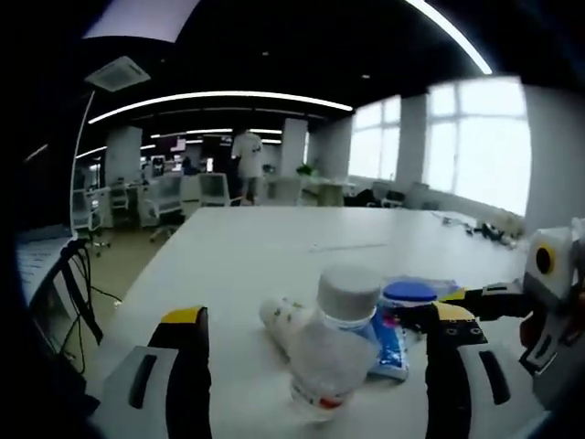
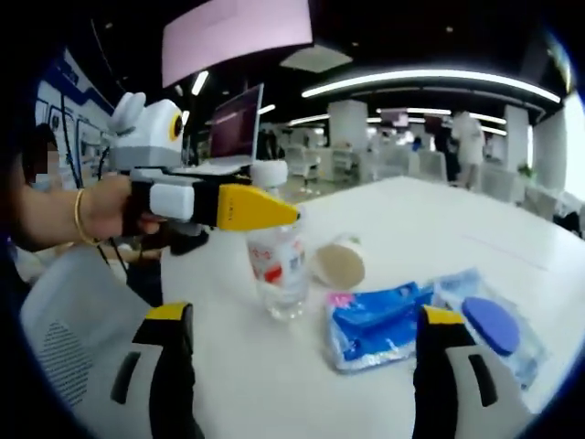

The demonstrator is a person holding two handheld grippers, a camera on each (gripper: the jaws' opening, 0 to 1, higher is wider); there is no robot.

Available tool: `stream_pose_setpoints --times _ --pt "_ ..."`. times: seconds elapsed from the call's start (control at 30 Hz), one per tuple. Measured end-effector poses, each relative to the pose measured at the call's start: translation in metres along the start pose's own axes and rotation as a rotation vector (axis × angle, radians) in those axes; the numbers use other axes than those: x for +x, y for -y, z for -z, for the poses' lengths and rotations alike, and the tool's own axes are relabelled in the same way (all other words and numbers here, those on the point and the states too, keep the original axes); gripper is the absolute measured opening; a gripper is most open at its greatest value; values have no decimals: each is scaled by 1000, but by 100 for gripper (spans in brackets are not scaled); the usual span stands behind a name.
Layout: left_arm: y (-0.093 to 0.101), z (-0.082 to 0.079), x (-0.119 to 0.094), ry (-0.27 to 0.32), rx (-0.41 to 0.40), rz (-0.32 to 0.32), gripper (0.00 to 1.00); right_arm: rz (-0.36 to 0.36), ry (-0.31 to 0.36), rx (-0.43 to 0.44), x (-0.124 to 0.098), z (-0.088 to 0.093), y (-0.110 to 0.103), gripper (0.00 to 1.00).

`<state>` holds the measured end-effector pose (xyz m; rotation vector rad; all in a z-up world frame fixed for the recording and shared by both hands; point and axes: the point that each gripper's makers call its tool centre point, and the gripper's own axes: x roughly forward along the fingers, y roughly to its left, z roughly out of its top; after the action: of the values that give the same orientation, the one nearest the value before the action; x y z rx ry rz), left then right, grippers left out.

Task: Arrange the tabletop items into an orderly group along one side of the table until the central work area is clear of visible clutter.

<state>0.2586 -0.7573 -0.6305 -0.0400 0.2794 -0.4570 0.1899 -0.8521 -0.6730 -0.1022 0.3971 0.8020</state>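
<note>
- Overall: interior dim overhead, dark ceiling; white counter (image 1: 274,247) reads bright in both views.
- Light sources: long curved ceiling strip lights (image 1: 219,99), plus daylight through large windows (image 1: 475,137) in left gripper view; windows blown out, no detail.
- Right gripper view: strip light (image 2: 430,78) overexposed; hanging screen (image 2: 238,37) washed pale pink.
- Shadows: soft, faint, close under clear bottle (image 2: 279,265) and blue packet (image 2: 379,325).
- Glare: mild sheen on packet plastic.
- Focus: near tongs soft at bottom edges; background office slightly blurred.
- Distortion: strong fisheye, straight lines bow toward edges.
</note>
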Motion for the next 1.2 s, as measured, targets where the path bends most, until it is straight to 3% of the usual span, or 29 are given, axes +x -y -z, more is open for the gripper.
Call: stream_pose_setpoints --times 0.37,0.63,0.83,1.07,1.2 --pt "4 10 1 -34 16 27 93 57 42 29 -41 -7 22 100" --pt "7 15 5 -50 26 38 85 81 52 57 -55 -1 29 100" --pt "8 27 8 -97 87 76 77 107 74 67 -64 -4 37 100" --pt "16 27 12 -86 103 144 67 145 79 63 -69 -5 44 99" --pt "19 32 17 -107 131 160 63 164 97 89 -68 -8 47 99"
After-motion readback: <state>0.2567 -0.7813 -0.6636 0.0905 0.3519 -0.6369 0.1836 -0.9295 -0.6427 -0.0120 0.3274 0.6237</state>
